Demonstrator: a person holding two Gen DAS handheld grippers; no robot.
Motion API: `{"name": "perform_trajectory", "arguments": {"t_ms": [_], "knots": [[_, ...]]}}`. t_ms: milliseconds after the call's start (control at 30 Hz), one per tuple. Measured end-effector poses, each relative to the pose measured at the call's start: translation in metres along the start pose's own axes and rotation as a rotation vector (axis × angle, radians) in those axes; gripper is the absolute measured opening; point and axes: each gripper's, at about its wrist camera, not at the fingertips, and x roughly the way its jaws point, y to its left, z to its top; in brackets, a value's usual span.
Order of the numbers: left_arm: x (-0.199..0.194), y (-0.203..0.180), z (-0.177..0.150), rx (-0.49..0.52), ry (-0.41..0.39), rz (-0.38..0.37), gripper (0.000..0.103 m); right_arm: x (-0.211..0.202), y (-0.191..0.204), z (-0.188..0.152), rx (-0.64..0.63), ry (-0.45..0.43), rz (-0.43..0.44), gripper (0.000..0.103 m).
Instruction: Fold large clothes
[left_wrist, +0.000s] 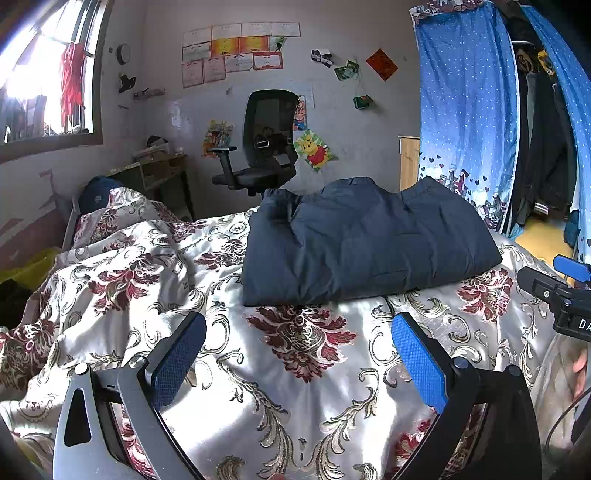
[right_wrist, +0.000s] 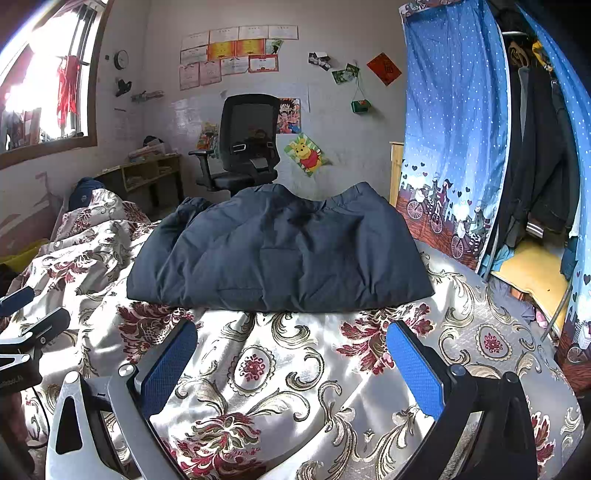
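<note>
Dark navy padded jacket (right_wrist: 280, 251) sits on the floral bedspread (right_wrist: 295, 369), roughly mid-bed, already reduced to a compact wide block — near edge straight and doubled over, far edge showing what looks like the collar or hem dip in the middle. In the left wrist view the same jacket (left_wrist: 365, 240) lies ahead and slightly right, with one lumpy bit at its far-left corner that could be a tucked sleeve; can't tell for sure. Left gripper (left_wrist: 299, 358) is spread wide, nothing between the blue pads, hovering over bare bedspread (left_wrist: 295, 369) short of the jacket's near edge. Right gripper (right_wrist: 291, 365) is the same — jaws released, empty, clear of the fabric, just short of the near fold. Each gripper shows at the edge of the other's view, so they're side by side. My read: the folding itself is mostly or fully done; sleeves appear folded in and the body doubled once. What may be left — one more fold in half to tighten the bundle, or some flattening, since the top surface is puffy with creases and the left corner bulges. Padded fabric will likely spring back, so any last fold probably needs a press. Rest of the bed has rumpled quilt on the left, well apart from the jacket, not in the way.
</note>
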Motion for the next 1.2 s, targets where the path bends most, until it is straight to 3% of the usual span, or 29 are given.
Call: {"name": "perform_trajectory", "arguments": {"t_ms": [1200], "knots": [[0.0007,0.0029,-0.0009,0.007,-0.002,-0.001,0.098,0.0000,-0.0008,0.0005,0.001,0.002,0.001,0.103]]}}
